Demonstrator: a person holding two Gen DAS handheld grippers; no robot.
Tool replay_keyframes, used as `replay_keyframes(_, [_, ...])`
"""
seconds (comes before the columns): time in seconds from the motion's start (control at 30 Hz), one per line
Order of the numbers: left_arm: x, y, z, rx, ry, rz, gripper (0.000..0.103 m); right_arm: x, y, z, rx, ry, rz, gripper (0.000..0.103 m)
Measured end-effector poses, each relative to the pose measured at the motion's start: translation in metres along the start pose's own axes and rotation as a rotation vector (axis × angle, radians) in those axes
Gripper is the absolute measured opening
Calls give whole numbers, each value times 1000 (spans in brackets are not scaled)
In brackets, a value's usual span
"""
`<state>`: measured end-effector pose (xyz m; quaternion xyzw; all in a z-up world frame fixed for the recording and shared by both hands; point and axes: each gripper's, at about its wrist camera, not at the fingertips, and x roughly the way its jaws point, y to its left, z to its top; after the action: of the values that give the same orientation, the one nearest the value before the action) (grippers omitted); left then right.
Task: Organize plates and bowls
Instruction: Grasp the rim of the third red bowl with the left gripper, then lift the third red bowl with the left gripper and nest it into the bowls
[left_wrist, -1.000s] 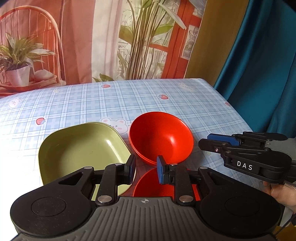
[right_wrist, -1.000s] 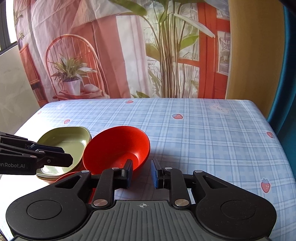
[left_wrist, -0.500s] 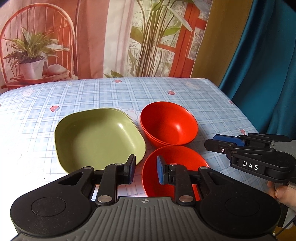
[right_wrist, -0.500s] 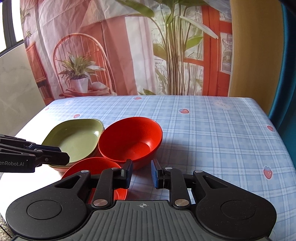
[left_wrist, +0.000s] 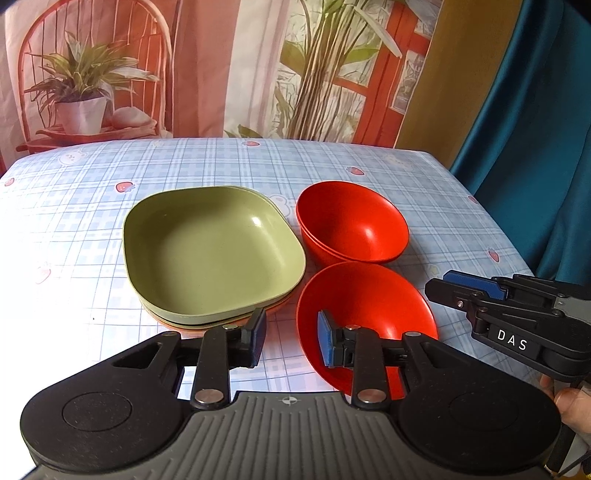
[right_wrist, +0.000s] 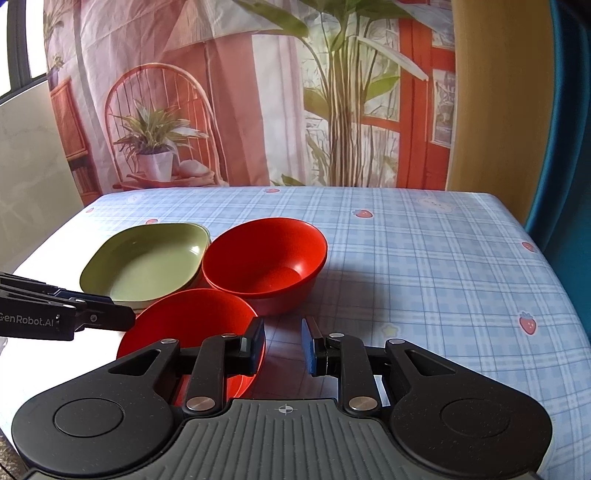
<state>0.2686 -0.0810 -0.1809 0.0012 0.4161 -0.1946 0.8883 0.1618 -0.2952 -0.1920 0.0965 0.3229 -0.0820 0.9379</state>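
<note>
A stack of square plates with a green one on top (left_wrist: 210, 251) (right_wrist: 144, 262) lies on the tablecloth. To its right stand stacked red bowls (left_wrist: 352, 230) (right_wrist: 264, 260). A single red bowl (left_wrist: 364, 314) (right_wrist: 188, 325) sits nearer me. My left gripper (left_wrist: 290, 338) is open and empty, above the gap between the plates and the near bowl. My right gripper (right_wrist: 283, 345) is open and empty, just right of the near bowl; it also shows at the right of the left wrist view (left_wrist: 469, 288).
The table (right_wrist: 424, 258) has a blue checked cloth with strawberry prints. A printed backdrop (right_wrist: 258, 92) hangs behind it. A blue curtain (left_wrist: 535, 129) hangs to the right. The table's right edge is close to the bowls.
Both grippers have pulled back and risen from the dishes. The near red bowl, hidden behind my left gripper before, now shows almost whole. Both stay open and empty.
</note>
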Motion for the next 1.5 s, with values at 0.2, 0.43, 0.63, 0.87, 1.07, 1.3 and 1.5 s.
replay_keyframes(0.2, [0,-3,-6,0,12,-20,32,-3,-1,-5,41,-16,-4,21])
replay_keyframes(0.43, [6,-1,-9,-10,32,-38,32,0,4,-11,59,7,17,21])
replay_keyframes(0.63, [13,-1,-12,-21,48,-66,32,3,9,-16,63,23,39,21])
replay_keyframes(0.87, [15,-8,-15,0,48,-100,31,5,10,-19,74,34,55,20])
replay_keyframes(1.07, [15,-7,-15,-1,49,-105,31,3,8,-21,86,27,60,19])
replay_keyframes(1.3, [11,-9,-16,16,35,-107,31,-2,8,-21,92,12,53,19])
replay_keyframes(1.5, [5,-10,-16,27,20,-109,31,-7,7,-19,96,-3,50,19])
